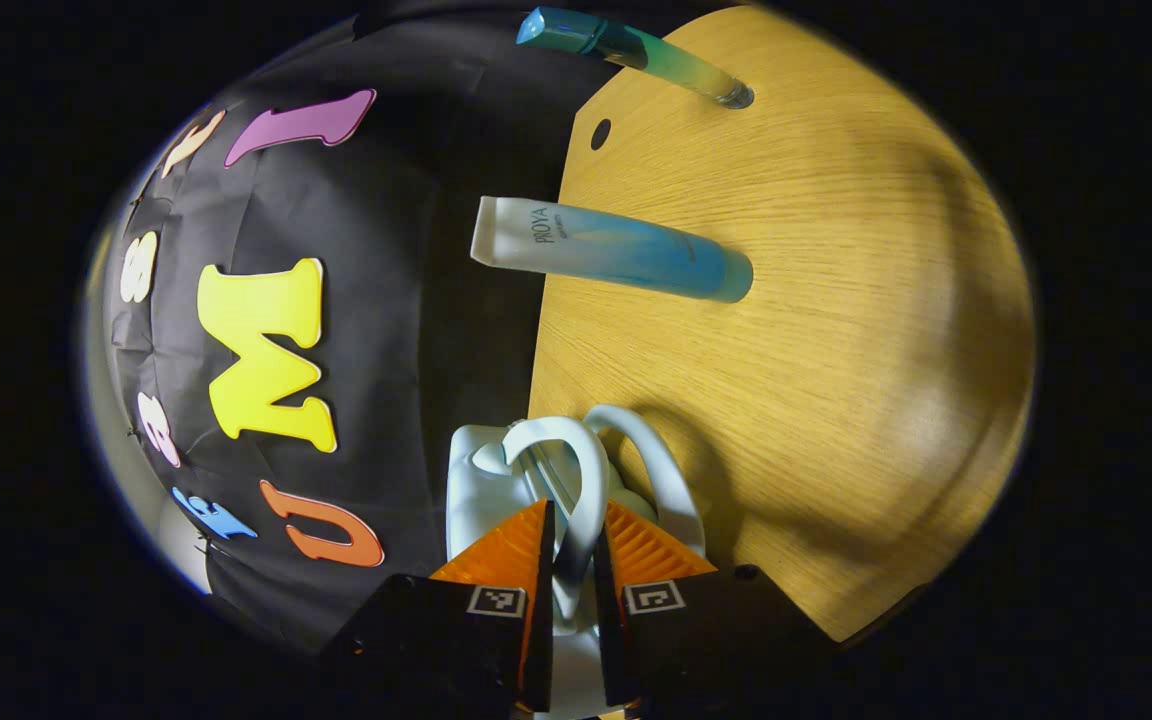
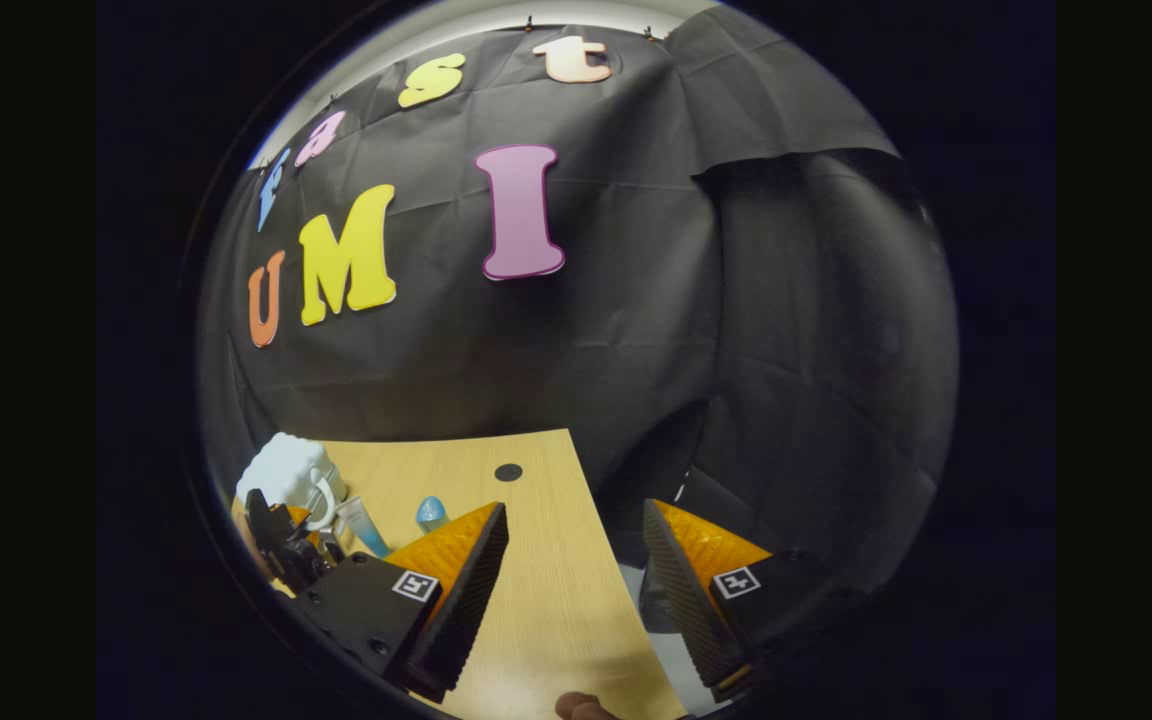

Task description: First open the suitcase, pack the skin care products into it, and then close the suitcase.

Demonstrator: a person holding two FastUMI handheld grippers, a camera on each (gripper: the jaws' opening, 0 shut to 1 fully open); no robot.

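Note:
The small white suitcase (image 1: pixel 476 480) stands at the table's edge in the left gripper view, its two loop handles facing me. My left gripper (image 1: pixel 574 520) is shut on one white handle (image 1: pixel 591 480), which is pinched between the orange fingers. A white-and-blue skin care tube (image 1: pixel 616 250) stands on the table beyond it, and a teal-green tube (image 1: pixel 636 50) farther off. In the right gripper view the suitcase (image 2: pixel 286 468) sits far left, with the left gripper (image 2: pixel 281 540) at it and both tubes (image 2: pixel 364 525) beside it. My right gripper (image 2: pixel 574 506) is open, holds nothing, and hovers over the table's right edge.
The wooden table (image 1: pixel 816 330) has a round cable hole (image 1: pixel 600 133) near its back edge. That edge meets the black cloth wall (image 2: pixel 636 330). A person's fingertip (image 2: pixel 581 708) shows at the bottom of the right gripper view.

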